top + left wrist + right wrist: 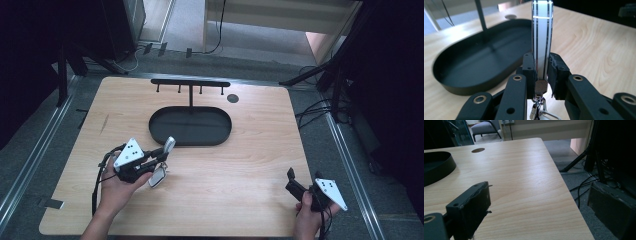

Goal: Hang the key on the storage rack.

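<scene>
Silver-white striped fob w/ metal clip and key ring below is clamped upright btwn jaws of left hand-held gripper; a 2nd silvery piece hangs from the ring just under the jaws. Black oval tray lies just ahead of that hand-held gripper, a bit to its left in left gripper view, w/ black hook rack standing at tray's far end. Right hand-held gripper sits well apart at near right corner of wooden counter, jaws spread wide, nothing btwn them. Progress est: pickup done, fob lifted off counter; still left = carry fwd and either hang ring on a rack peg or drop in tray, can't tell which. Roughly midway
</scene>
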`<state>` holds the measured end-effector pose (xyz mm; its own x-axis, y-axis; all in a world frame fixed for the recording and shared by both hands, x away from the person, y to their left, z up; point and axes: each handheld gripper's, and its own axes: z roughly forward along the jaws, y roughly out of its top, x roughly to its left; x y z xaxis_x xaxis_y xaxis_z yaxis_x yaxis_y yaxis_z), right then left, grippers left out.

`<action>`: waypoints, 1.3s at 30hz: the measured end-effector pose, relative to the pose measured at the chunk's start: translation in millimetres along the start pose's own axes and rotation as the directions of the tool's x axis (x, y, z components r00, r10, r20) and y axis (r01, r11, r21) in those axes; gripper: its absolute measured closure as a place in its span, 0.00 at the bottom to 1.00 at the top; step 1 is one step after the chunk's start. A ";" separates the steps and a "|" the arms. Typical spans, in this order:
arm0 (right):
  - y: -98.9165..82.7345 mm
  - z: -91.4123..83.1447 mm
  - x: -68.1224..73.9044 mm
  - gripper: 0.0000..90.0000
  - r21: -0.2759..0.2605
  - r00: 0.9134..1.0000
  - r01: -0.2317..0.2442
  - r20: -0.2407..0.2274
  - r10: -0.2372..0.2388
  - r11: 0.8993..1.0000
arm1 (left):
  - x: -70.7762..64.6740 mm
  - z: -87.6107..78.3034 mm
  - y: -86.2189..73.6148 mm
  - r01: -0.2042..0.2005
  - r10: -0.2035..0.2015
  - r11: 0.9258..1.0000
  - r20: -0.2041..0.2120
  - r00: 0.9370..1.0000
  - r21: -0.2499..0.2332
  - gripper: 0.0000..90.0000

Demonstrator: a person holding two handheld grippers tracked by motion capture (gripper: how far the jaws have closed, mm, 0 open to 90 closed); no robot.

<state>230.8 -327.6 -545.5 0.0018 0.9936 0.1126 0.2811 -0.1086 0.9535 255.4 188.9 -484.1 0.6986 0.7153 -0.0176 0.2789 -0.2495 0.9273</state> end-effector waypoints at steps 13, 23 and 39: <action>-0.1 0.0 0.0 0.05 -0.001 1.000 0.002 0.001 -0.002 1.000 | 18.5 -4.9 20.0 0.044 -0.045 0.989 -0.004 0.999 -0.139 0.86; 0.0 0.0 -0.2 0.05 0.000 1.000 -0.002 0.000 0.002 1.000 | 33.3 -3.5 36.9 0.064 -0.064 0.977 0.005 0.998 -0.201 0.86; 0.0 -0.1 -0.3 0.05 0.000 1.000 -0.005 0.000 0.005 1.000 | 66.6 10.4 46.7 0.106 -0.117 0.952 -0.020 0.993 -0.287 0.86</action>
<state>230.7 -328.0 -545.6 0.0033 0.9931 0.1175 0.2810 -0.1137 0.9529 321.8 218.1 -445.9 0.6482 0.7522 -0.1186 0.1510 0.0256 0.9882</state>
